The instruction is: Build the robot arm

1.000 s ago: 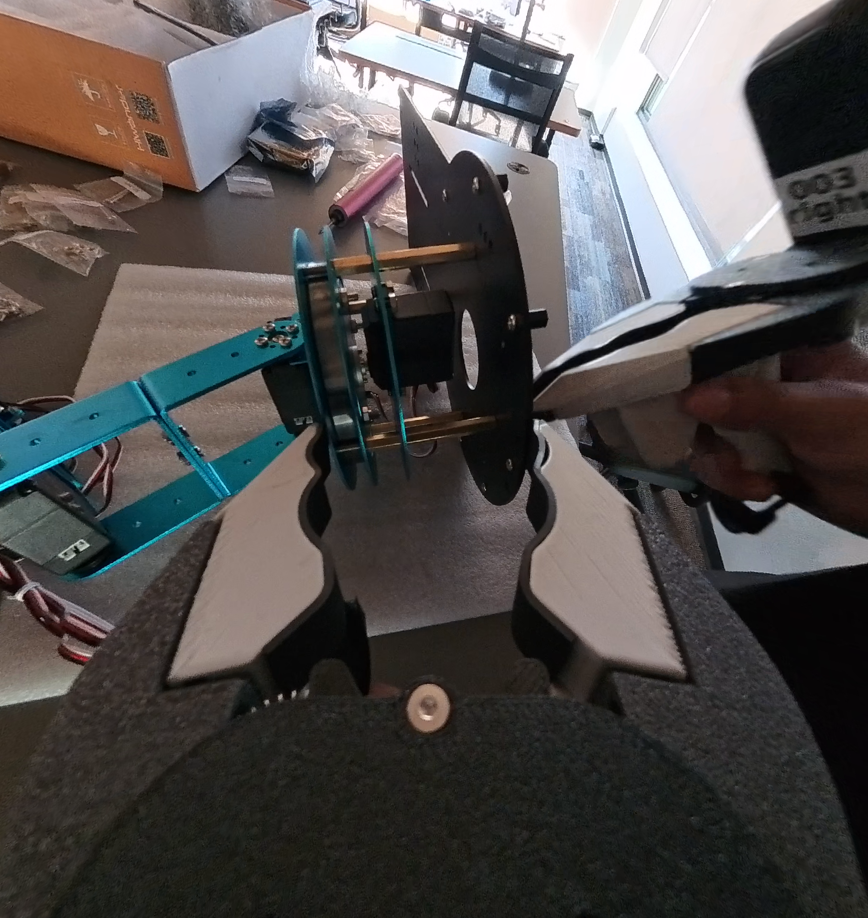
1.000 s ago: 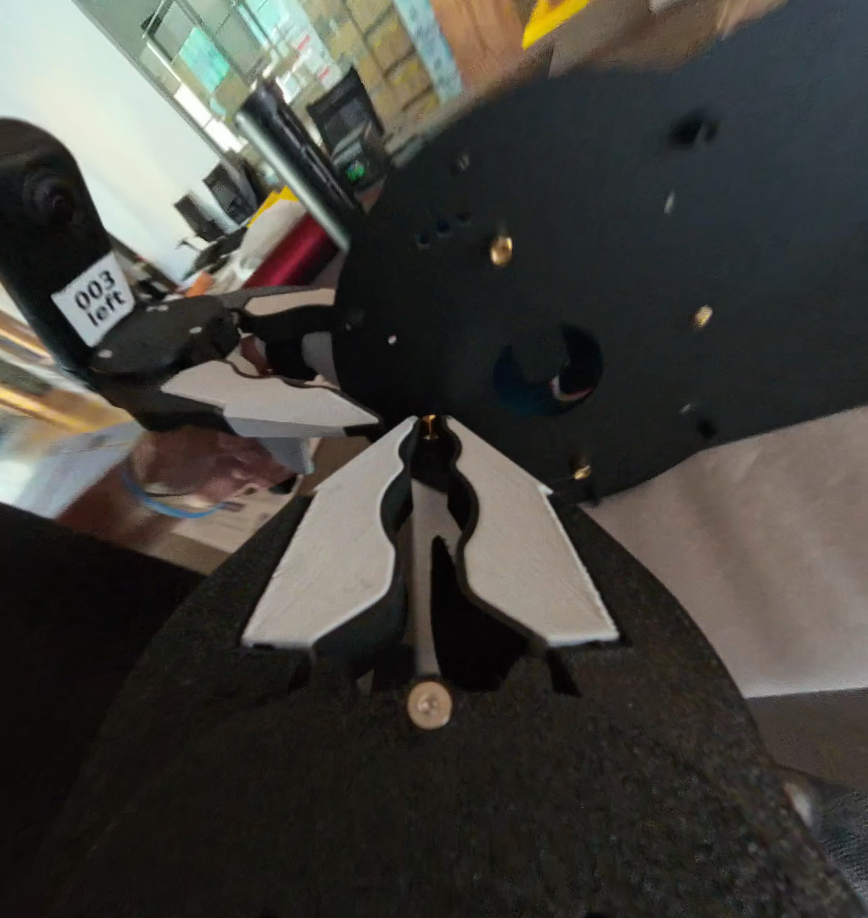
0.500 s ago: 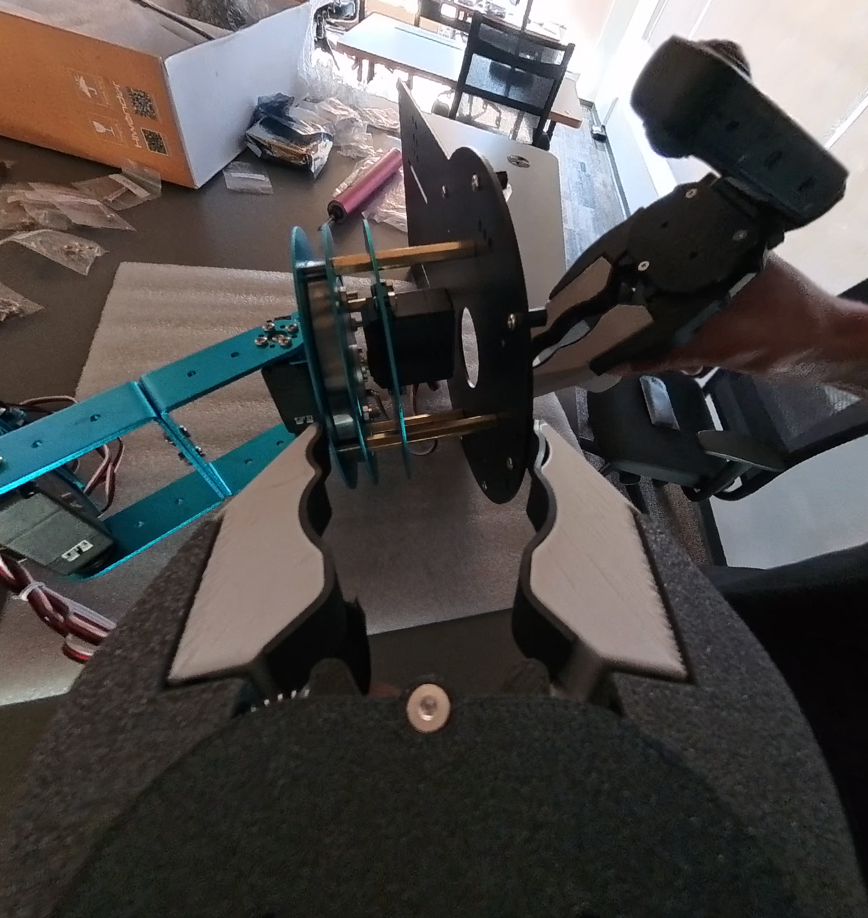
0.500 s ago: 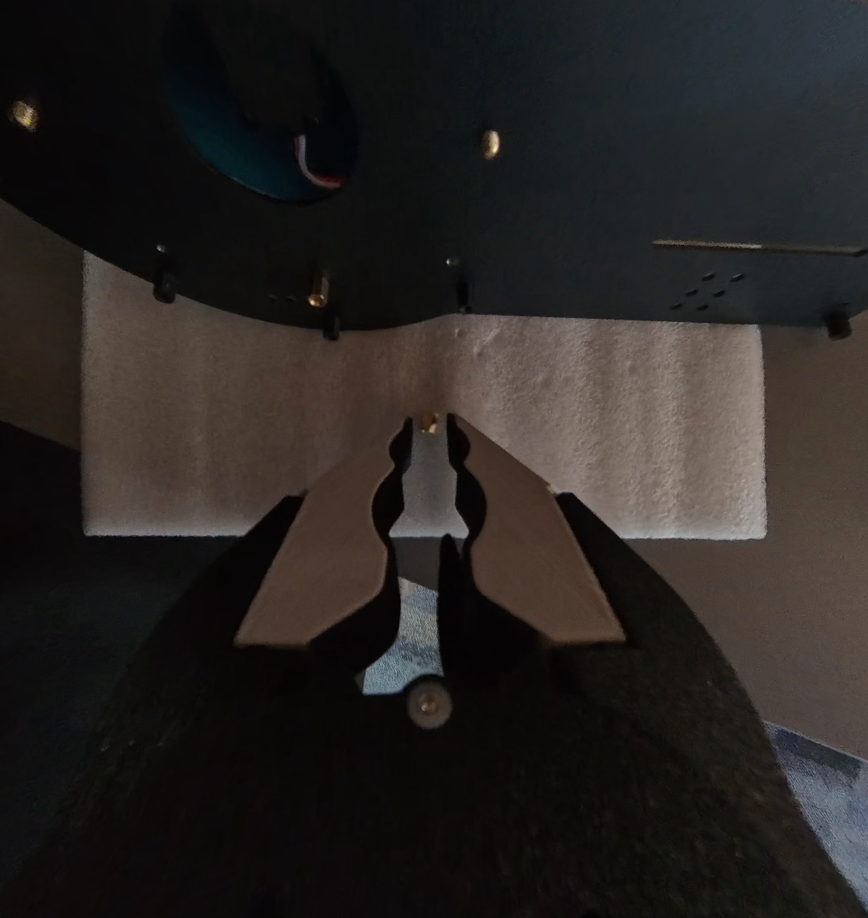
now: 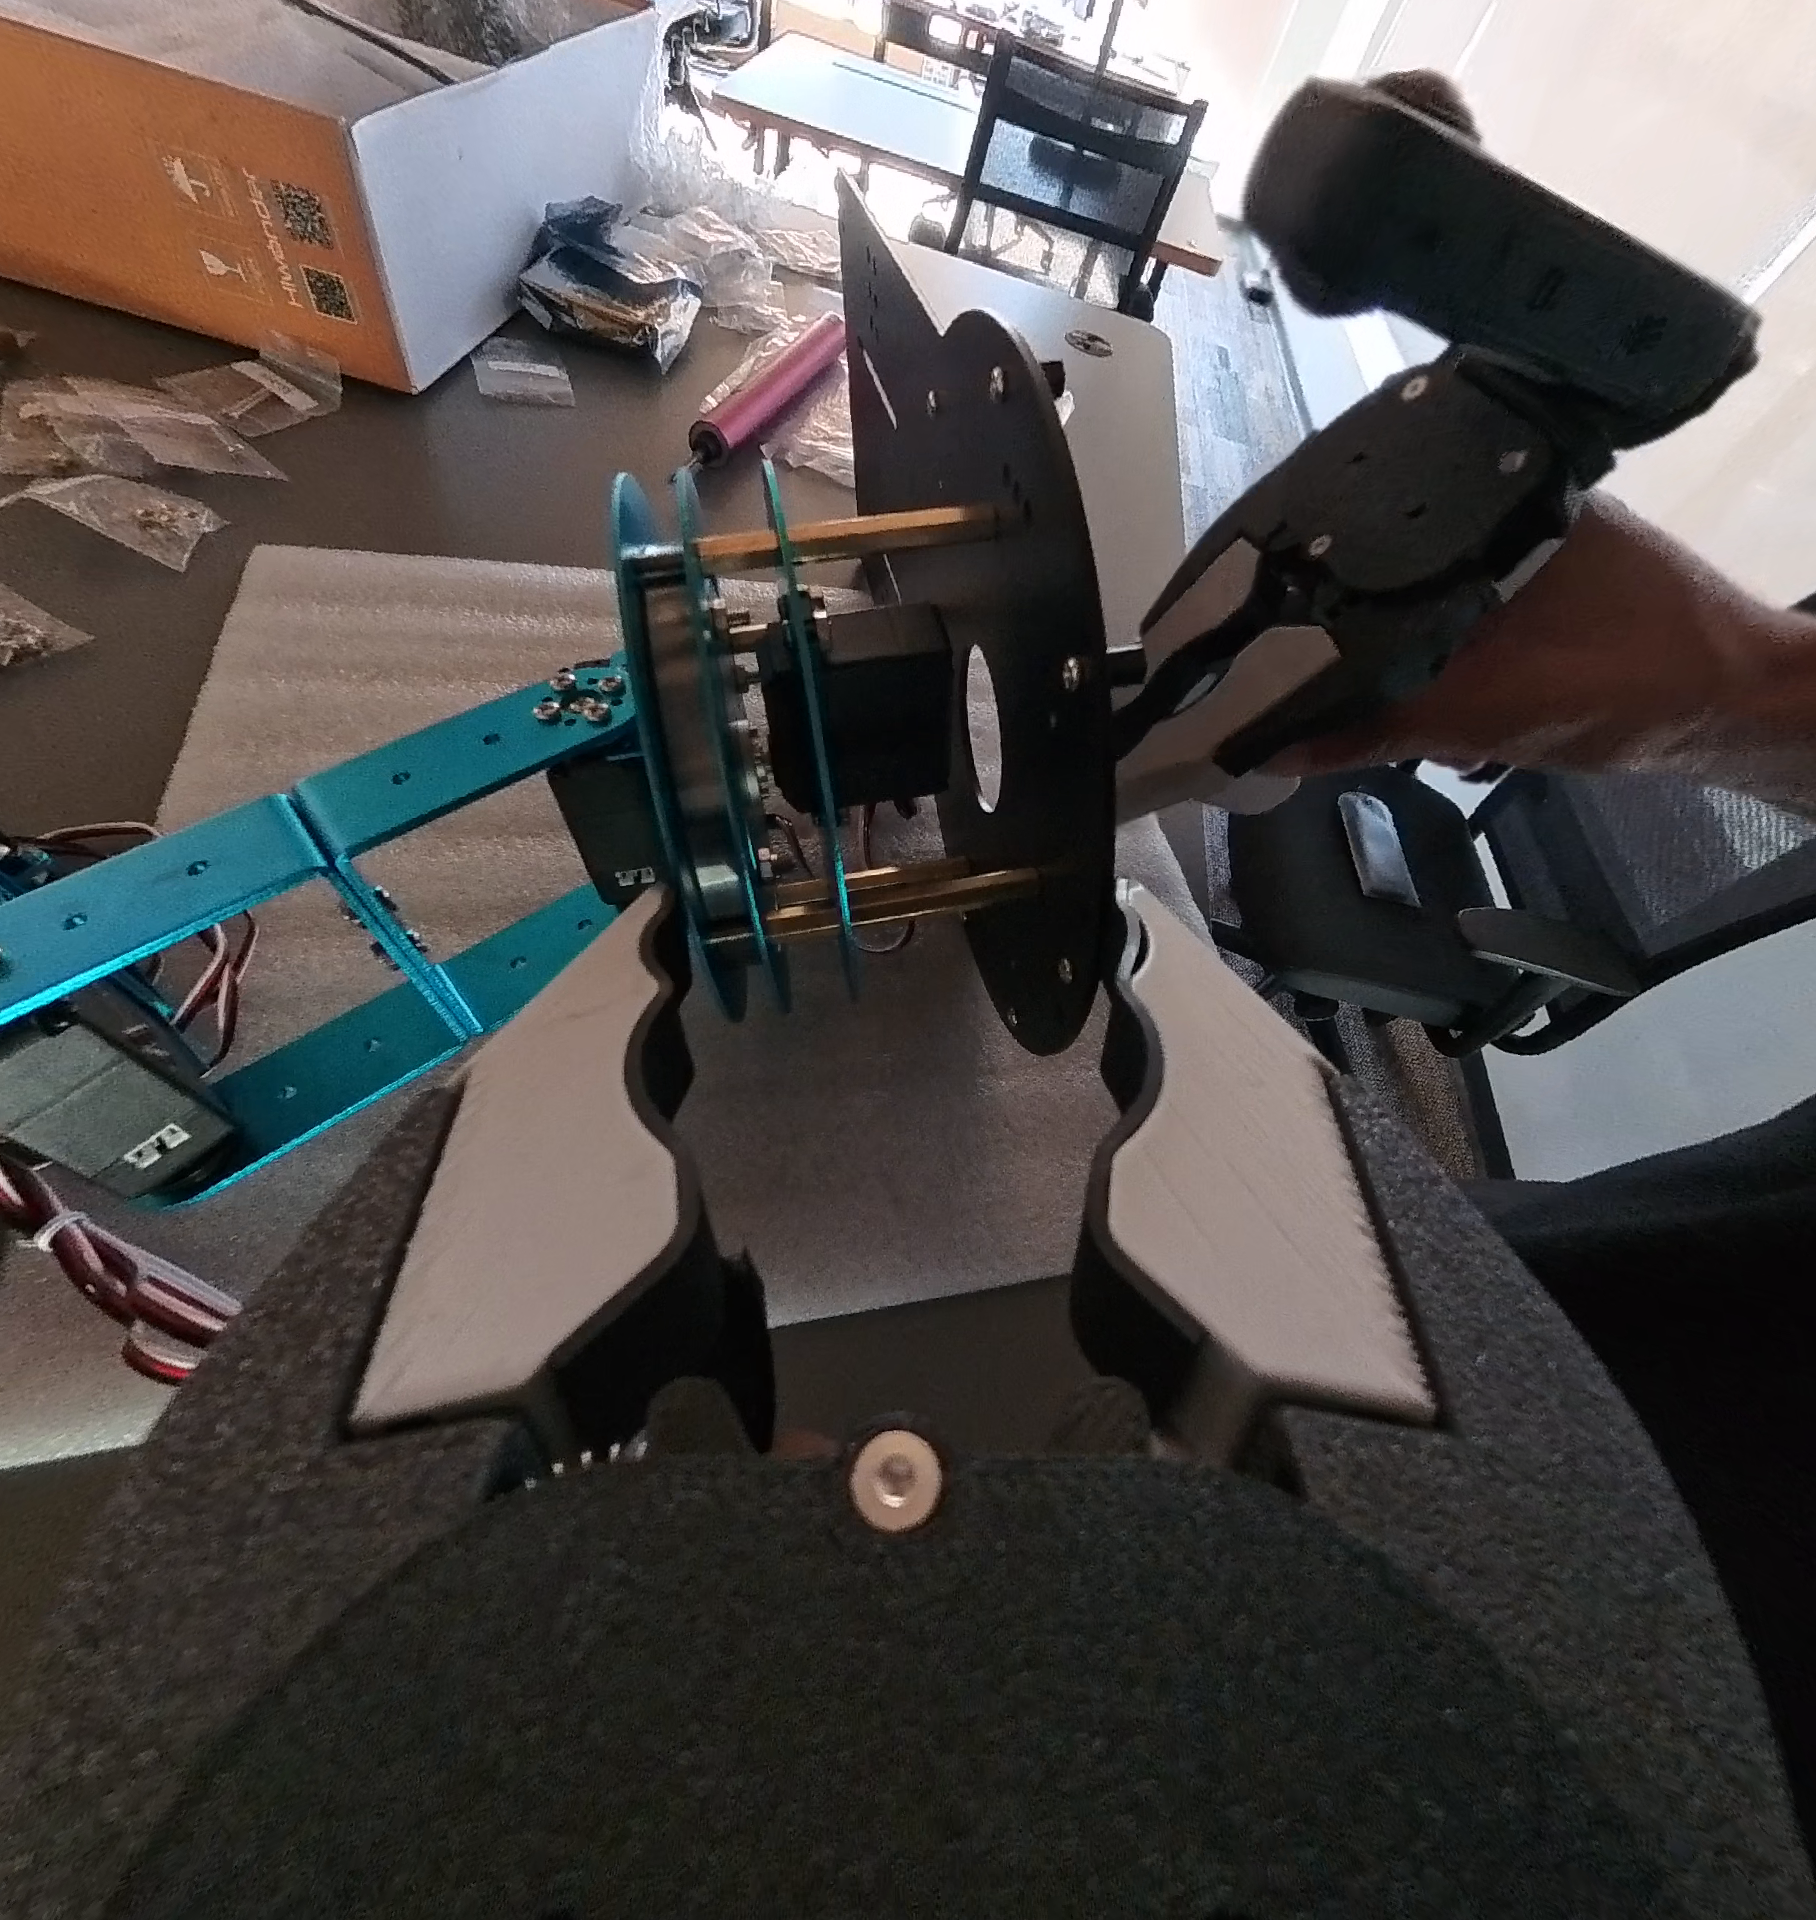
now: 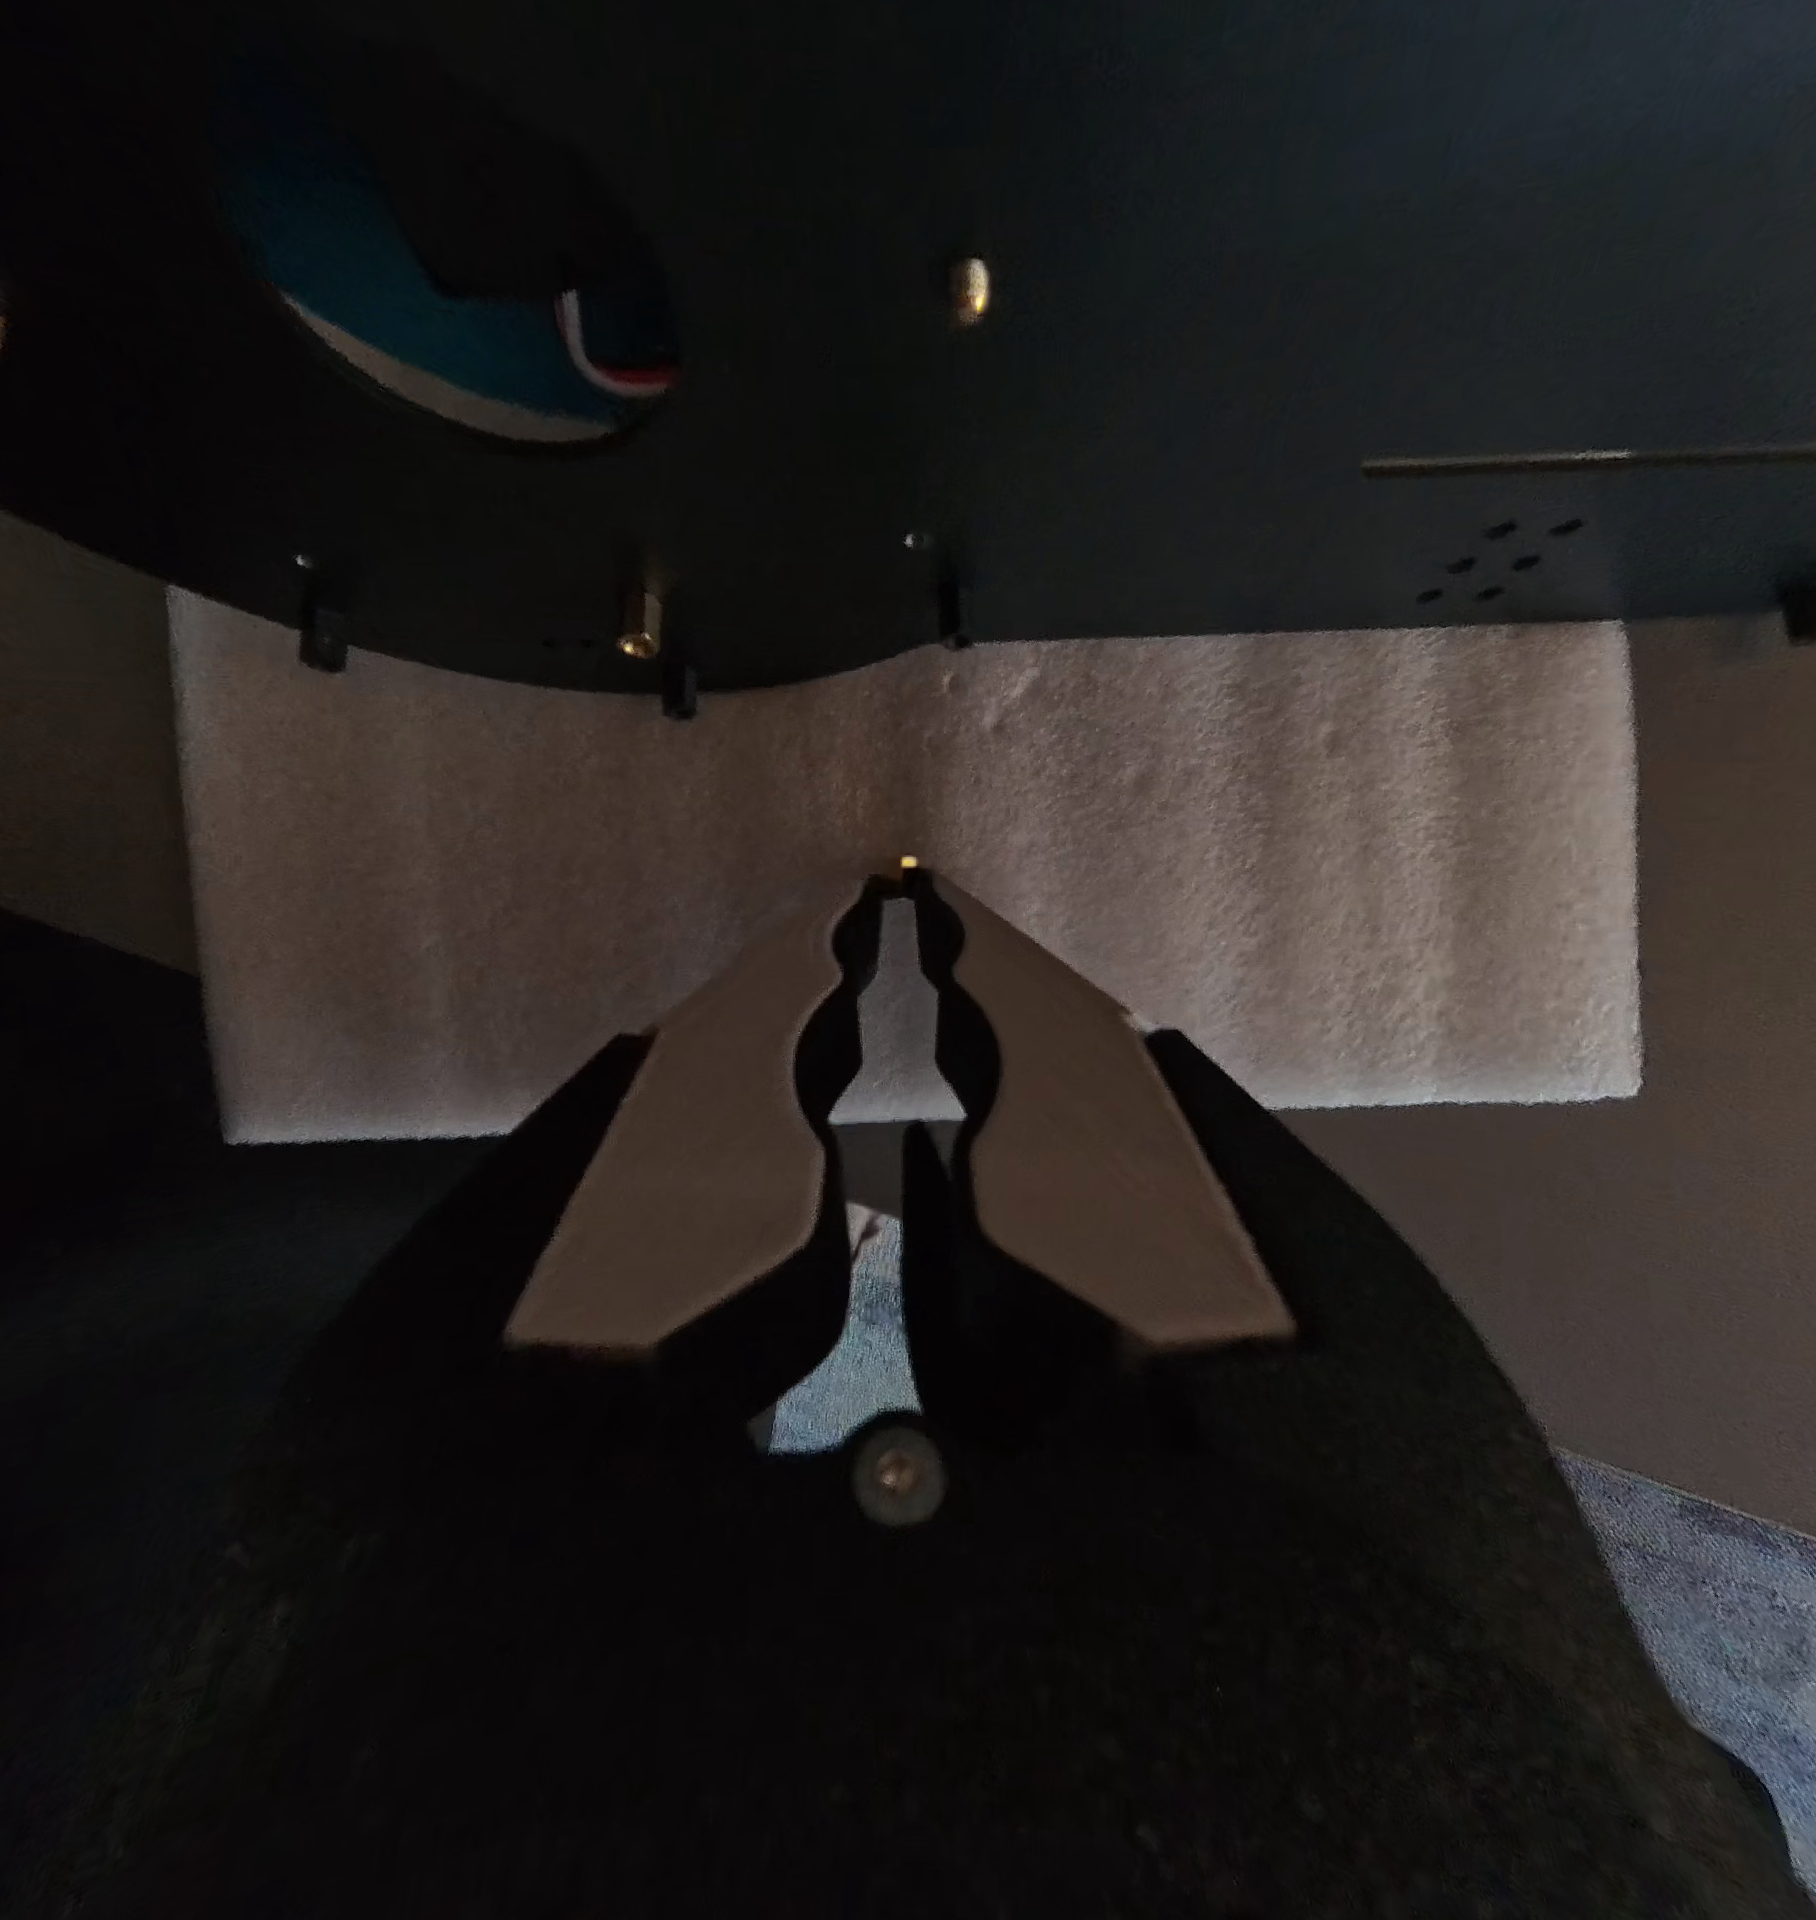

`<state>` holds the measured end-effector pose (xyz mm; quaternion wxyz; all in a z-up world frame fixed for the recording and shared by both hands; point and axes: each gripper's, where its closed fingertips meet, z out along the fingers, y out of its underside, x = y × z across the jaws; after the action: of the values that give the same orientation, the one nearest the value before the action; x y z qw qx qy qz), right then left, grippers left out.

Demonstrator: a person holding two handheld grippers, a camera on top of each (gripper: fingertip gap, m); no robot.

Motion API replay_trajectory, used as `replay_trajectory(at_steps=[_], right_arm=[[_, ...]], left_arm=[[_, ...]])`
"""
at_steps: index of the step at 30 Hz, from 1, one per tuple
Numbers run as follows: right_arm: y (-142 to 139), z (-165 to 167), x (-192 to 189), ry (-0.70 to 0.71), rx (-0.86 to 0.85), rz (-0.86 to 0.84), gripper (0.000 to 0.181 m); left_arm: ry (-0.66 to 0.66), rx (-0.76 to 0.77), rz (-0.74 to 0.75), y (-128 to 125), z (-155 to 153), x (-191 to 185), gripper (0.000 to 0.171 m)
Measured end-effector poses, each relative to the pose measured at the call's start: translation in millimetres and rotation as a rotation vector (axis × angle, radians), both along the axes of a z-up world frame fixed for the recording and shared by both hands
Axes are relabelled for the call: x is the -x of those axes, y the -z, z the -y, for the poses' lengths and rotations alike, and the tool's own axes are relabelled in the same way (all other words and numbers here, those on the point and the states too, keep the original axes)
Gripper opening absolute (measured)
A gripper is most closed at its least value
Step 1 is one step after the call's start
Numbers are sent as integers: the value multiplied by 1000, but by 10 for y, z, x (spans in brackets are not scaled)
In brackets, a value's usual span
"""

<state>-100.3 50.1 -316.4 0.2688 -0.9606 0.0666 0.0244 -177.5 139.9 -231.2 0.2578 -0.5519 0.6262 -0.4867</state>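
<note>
Oddly, much is cut off: the blue arm frame (image 5: 208, 862) runs out past the left edge of the left wrist view, and the right wrist view is so dark that the black base plate (image 6: 1091, 343) overhead shows little beyond a few studs and an oval cut-out. The left gripper (image 5: 899, 914) stands spread wide, one finger (image 5: 561, 1122) against the blue discs (image 5: 696, 748) and the other at the plate's lower rim, so it brackets the turntable stack without my being able to tell whether it presses. The right gripper (image 6: 900, 883) is nearly closed, nipping a small brass piece (image 6: 906, 862) (only its tip shows) just below the plate, over the white foam sheet (image 6: 1351, 883) on the bench (image 5: 447, 468). A cardboard box (image 5: 208, 177) sits at the bench's far left corner.
</note>
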Motion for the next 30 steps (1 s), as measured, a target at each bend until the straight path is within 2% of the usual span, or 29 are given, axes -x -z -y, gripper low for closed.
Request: replay_trajectory(at_steps=[3,6,10,16,30], right_arm=[[-129,-66,108,0,-89,-35,5],[-436,-224,440,-97,-207,-88,5],[-675,-406,737,-118,-237,-120,5],[-786,-563,863,-91,-228,-152,6],[-750,-539,783,-44,-107,-152,5]], left_arm=[[0,1,1,1,0,0,79],[1,1,1,1,0,0,80],[1,1,2,0,-1,0,80],[2,1,4,0,-1,0,80],[0,4,13,-3,-2,-2,79]])
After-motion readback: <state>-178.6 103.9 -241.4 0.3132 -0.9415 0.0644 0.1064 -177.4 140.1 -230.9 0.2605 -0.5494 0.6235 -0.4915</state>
